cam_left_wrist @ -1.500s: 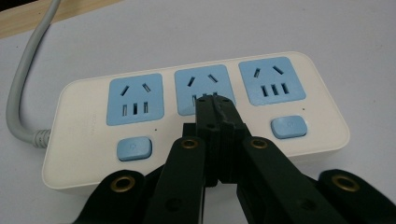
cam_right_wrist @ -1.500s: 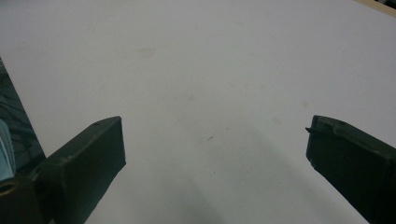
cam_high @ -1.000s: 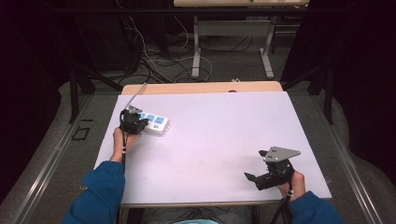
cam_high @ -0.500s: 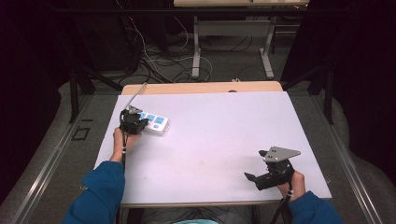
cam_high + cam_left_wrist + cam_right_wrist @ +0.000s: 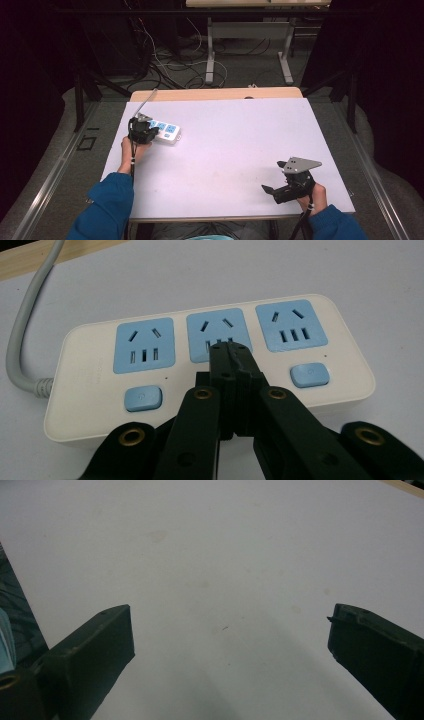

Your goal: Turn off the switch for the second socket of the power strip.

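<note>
Power strip point(image 5: 165, 131) at far-left of counter point(image 5: 240, 145), grey cord point(image 5: 22, 340) running off its left end toward the back edge. Left gripper point(image 5: 232, 351) on it, fingers pressed together with nothing between, tips over the middle of three blue sockets point(image 5: 217, 335), right above the middle switch. Looks like a poke at that switch, not a grab. Rigid plastic shell, light, glossy, likely to skate on the smooth sheet under a sideways push; cord stiff enough to drag it back. Best pressed straight down; for lifting, pinch across the short sides, clear of the buttons point(image 5: 144, 398). Right gripper point(image 5: 280, 190) near-right, well apart, fingers point(image 5: 95, 650) spread wide over bare counter, holding nothing.
</note>
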{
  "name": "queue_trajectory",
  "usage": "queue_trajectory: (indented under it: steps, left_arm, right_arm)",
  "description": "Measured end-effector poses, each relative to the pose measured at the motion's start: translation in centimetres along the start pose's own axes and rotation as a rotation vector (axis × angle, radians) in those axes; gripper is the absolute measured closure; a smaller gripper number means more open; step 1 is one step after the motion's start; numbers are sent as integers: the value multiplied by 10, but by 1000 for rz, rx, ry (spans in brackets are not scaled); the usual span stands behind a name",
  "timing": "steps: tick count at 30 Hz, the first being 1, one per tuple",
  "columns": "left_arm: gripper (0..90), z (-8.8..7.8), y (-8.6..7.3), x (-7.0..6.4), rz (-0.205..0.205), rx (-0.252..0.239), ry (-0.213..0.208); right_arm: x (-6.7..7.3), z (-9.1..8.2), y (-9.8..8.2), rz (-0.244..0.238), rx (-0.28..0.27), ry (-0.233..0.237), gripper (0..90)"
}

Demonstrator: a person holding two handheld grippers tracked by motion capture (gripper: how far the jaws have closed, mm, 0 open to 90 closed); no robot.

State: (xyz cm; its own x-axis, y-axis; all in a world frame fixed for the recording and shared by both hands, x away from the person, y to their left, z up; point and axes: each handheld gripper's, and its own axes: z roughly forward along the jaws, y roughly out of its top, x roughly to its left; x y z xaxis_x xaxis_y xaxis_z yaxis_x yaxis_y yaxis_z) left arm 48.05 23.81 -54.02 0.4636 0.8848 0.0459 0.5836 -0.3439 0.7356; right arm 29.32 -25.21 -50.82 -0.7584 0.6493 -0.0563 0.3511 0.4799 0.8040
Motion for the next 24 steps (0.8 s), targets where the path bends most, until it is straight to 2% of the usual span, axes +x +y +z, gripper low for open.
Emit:
queue_trajectory:
  steps: [9,18,19,24]
  left_arm:
    - [900,0,0,0,0,-4,1]
    - [900,0,0,0,1,-1,5]
    - [900,-1,0,0,16,11,3]
    - [900,-1,0,0,16,11,4]
  right_arm:
    - [0,0,0,5,2,1,40]
    - [-1,0,0,-10,-2,1,40]
    - [-1,0,0,-10,-2,2,40]
    - [0,0,0,-5,-1,-2,40]
